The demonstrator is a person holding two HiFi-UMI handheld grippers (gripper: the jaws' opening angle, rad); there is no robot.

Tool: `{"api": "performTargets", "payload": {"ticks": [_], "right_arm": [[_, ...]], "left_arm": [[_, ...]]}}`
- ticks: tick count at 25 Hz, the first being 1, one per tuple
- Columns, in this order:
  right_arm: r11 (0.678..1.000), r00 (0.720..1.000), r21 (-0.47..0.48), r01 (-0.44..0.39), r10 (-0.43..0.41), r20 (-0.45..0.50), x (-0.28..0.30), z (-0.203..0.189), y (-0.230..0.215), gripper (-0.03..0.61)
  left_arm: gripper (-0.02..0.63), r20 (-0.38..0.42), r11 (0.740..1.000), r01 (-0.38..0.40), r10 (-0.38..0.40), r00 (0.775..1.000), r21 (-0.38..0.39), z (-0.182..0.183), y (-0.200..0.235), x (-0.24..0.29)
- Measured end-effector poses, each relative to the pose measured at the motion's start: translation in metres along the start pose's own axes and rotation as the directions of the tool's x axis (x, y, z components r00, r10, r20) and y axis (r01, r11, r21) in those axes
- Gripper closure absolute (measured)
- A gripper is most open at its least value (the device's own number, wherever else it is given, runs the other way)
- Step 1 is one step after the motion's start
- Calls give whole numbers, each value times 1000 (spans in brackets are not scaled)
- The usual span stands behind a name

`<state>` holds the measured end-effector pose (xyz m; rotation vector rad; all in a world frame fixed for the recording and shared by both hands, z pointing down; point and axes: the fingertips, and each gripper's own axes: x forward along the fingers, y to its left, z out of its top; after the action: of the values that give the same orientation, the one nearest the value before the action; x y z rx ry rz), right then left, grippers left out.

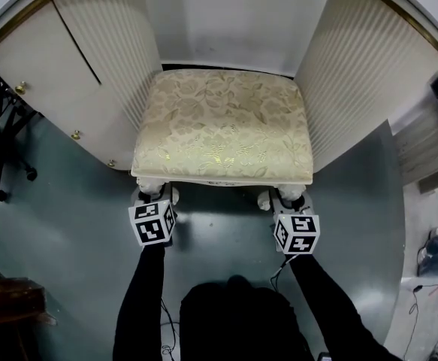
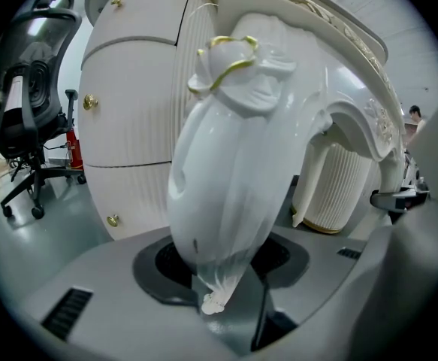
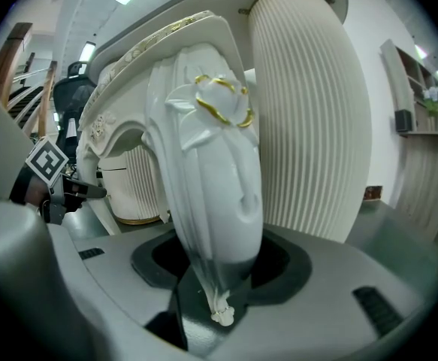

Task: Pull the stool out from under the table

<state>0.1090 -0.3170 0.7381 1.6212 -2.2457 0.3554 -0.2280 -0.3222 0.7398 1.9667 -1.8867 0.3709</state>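
Grey floor (image 1: pixel 68 239) fronts a cream desk (image 1: pixel 361 74), whose fluted pedestals flank the brocade-cushioned stool (image 1: pixel 222 126), set mostly within the kneehole. The left gripper (image 1: pixel 155 196) clamps its glossy, carved left front leg (image 2: pixel 226 179); the right gripper (image 1: pixel 290 198) clamps the right front leg (image 3: pixel 215 179). With the grasp apparently made, the next move is a steady, level pull backward.

No readable text, labels or numbers
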Motion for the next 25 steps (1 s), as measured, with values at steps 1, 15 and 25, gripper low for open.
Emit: {"api": "performTargets", "payload": {"ticks": [1, 15, 25], "right_arm": [[1000, 1000, 1, 2, -2, -2, 0, 0, 0, 380], [1000, 999, 3, 3, -2, -37, -5, 0, 1, 380], [1000, 998, 8, -2, 3, -57, -8, -1, 2, 380]], "left_arm": [[411, -3, 1000, 1, -1, 1000, -1, 0, 0, 0], [411, -30, 1000, -8, 8, 1000, -6, -1, -1, -5], [411, -46, 1000, -11, 10, 999, -12, -2, 0, -7]]}}
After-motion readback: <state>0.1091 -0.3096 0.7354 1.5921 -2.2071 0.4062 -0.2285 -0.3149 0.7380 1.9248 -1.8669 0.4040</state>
